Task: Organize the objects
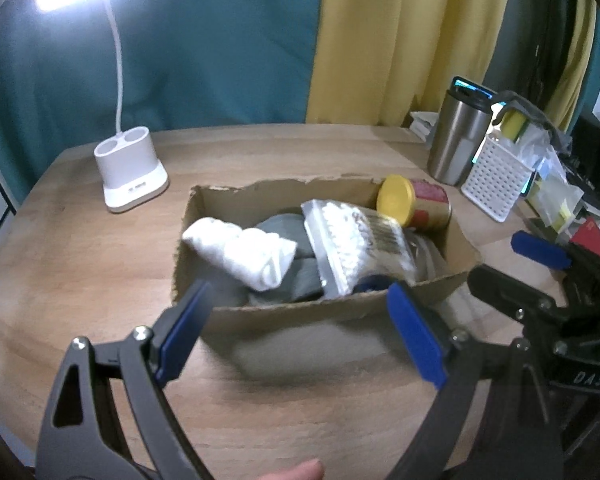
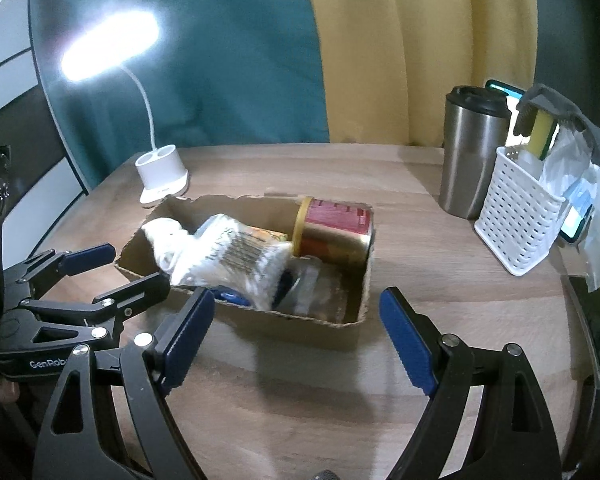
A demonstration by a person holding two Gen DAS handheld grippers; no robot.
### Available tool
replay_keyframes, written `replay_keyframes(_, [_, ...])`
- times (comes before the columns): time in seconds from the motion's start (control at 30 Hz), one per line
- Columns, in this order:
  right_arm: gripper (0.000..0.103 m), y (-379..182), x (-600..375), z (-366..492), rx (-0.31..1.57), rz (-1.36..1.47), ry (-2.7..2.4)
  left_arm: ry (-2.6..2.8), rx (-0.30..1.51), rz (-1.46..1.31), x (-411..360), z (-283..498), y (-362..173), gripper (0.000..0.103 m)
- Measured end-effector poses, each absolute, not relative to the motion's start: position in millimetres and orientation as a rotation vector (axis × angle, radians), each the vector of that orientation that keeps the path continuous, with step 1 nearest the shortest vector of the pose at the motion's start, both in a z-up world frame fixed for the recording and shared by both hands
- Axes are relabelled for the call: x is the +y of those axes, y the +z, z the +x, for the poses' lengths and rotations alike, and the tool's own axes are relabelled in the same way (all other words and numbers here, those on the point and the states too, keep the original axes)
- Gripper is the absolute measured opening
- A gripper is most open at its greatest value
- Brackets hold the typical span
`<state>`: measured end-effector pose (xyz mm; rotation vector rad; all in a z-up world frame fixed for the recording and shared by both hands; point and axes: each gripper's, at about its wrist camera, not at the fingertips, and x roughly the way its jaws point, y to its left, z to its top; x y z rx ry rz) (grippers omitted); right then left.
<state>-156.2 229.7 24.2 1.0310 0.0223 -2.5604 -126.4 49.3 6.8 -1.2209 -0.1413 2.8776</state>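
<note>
At the middle of the wooden surface (image 2: 440, 248), a torn cardboard box (image 1: 300, 312) is sitting already packed, and both tools are hovering short of it with nothing between their pads. The left tool (image 1: 296, 332) is standing wide open, its blue pads flanking the near wall of the box at about six o'clock from the contents. The right tool (image 2: 296, 332) is likewise wide open and empty, facing the box's near right corner; in the left wrist view it is showing at roughly three o'clock, well clear of the box.

Judging from this, the packing looks nearly done, and the step in hand is either a withdrawal or a last check. To do it well, both tools should be travelling clear of the ragged rim, since a snagged pad would likely drag the light box across the surface. Any further reach should be coming in from above, not from the side.

Inside, a rolled white cloth (image 1: 244, 252) is lying at nine o'clock, resting over a grey fabric (image 1: 292, 280). A clear plastic packet (image 1: 356, 244) with white contents is leaning across the centre, sticking up above the rim, so it may slide if the box is nudged. A red can with a yellow lid (image 1: 416, 204) is lying on its side at one o'clock, free to roll. Something blue is peeking out beneath the packet; I cannot tell what it is.

Beyond the box, a white lamp base (image 1: 130, 172) is standing at ten o'clock, and a steel tumbler (image 2: 468, 152) and a white perforated basket (image 2: 516, 216) are standing at two o'clock.
</note>
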Motion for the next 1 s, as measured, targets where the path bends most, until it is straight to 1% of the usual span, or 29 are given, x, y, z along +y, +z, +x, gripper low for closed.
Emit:
replay_keyframes(0.57, [0.087,36,204,-122,0.093,1.009,-2.566,2.896,-0.173,-1.213,24,-90,13,0.09])
replay_keyframes(1.0, [0.087,43,191,-95,0.091,0.985,-2.587,2.895,-0.169,-1.174,15,-61,19,0.09])
